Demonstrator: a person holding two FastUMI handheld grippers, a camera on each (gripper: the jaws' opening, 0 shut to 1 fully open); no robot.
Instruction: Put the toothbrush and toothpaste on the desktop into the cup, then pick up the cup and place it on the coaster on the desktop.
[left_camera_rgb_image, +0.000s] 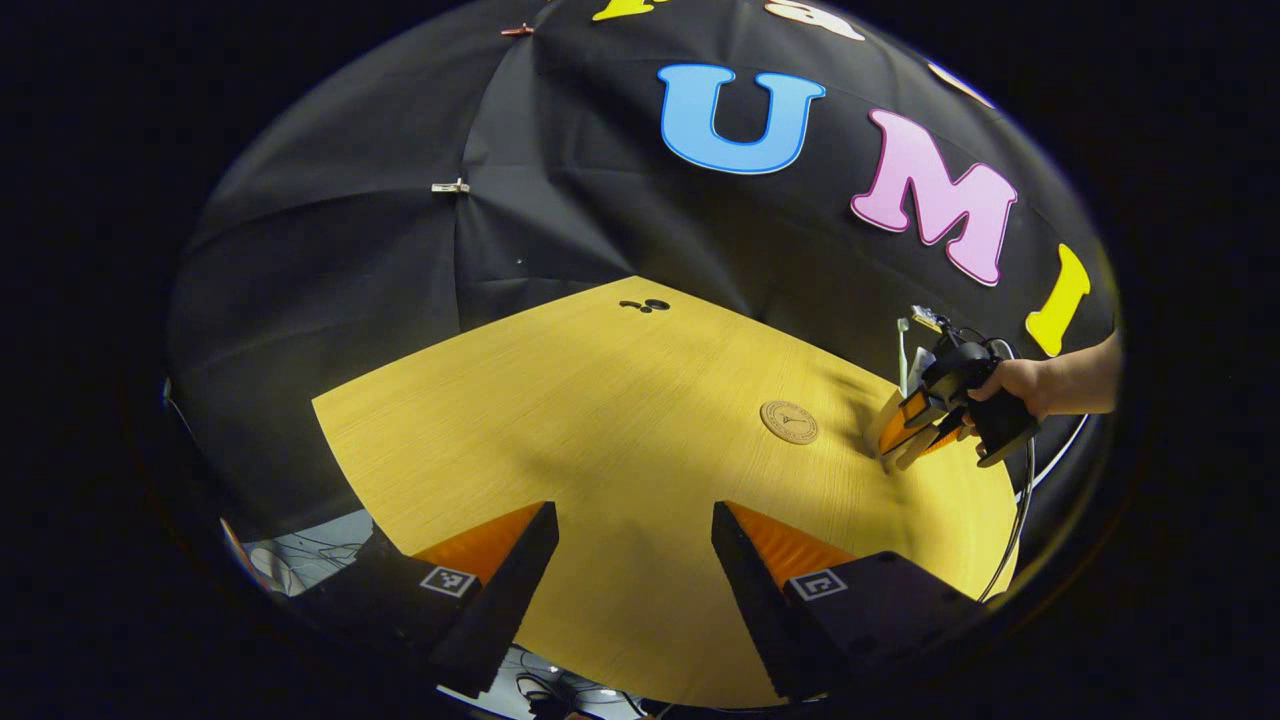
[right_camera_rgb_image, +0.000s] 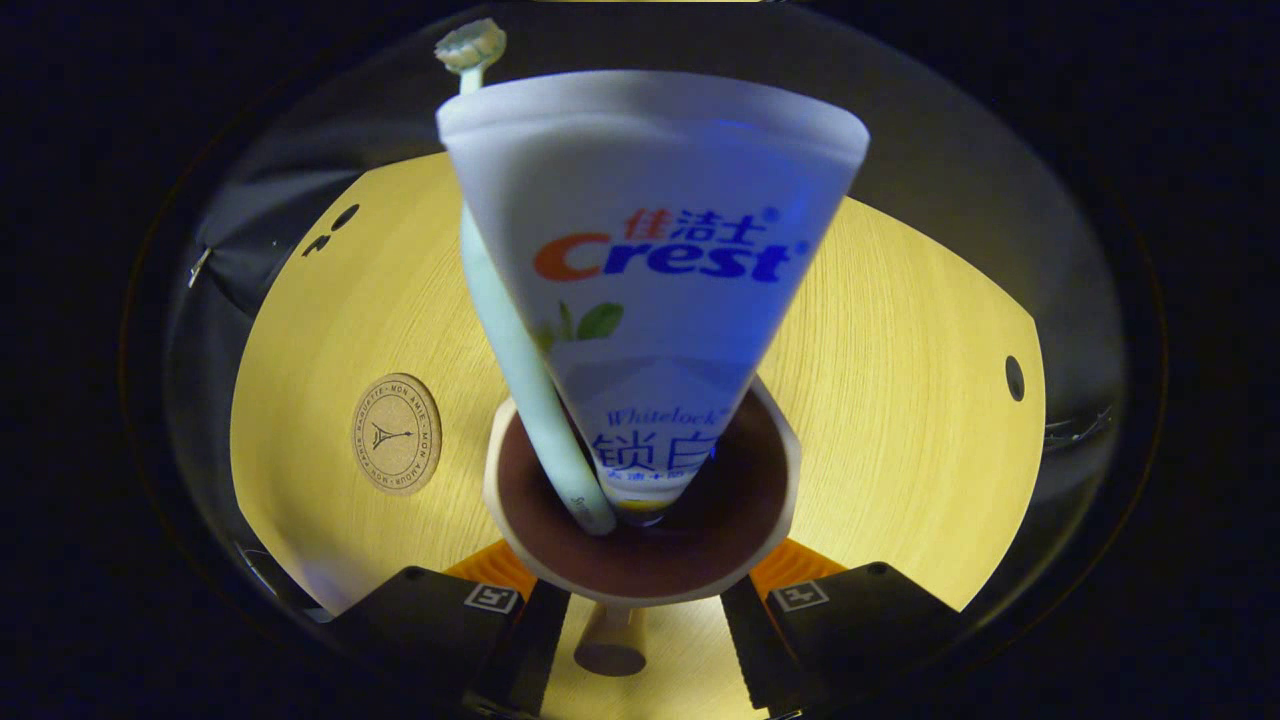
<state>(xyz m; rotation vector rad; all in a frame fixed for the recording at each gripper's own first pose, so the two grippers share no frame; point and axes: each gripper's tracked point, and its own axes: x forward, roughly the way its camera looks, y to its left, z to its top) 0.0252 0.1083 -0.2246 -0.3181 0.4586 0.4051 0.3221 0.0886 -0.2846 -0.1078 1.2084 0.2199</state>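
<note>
A tan cup (right_camera_rgb_image: 720, 530) with a brown inside sits between the fingers of my right gripper (right_camera_rgb_image: 640, 612), which is shut on it. A white toothpaste tube (right_camera_rgb_image: 660, 280) and a pale green toothbrush (right_camera_rgb_image: 510, 340) stand in the cup, leaning toward the camera. The round cork coaster (right_camera_rgb_image: 397, 433) lies on the table to the cup's left, apart from it. In the left gripper view the right gripper (left_camera_rgb_image: 915, 435) and a hand (left_camera_rgb_image: 1020, 385) hold the tilted cup (left_camera_rgb_image: 888, 425) just right of the coaster (left_camera_rgb_image: 789, 422). My left gripper (left_camera_rgb_image: 635, 560) hangs open over the table's near edge.
The yellow wooden table (left_camera_rgb_image: 600, 420) has small dark holes near its far edge (left_camera_rgb_image: 645, 305) and one at the right (right_camera_rgb_image: 1014, 378). A cable (left_camera_rgb_image: 1025, 500) trails from the right gripper past the table's rim. Black cloth walls stand behind.
</note>
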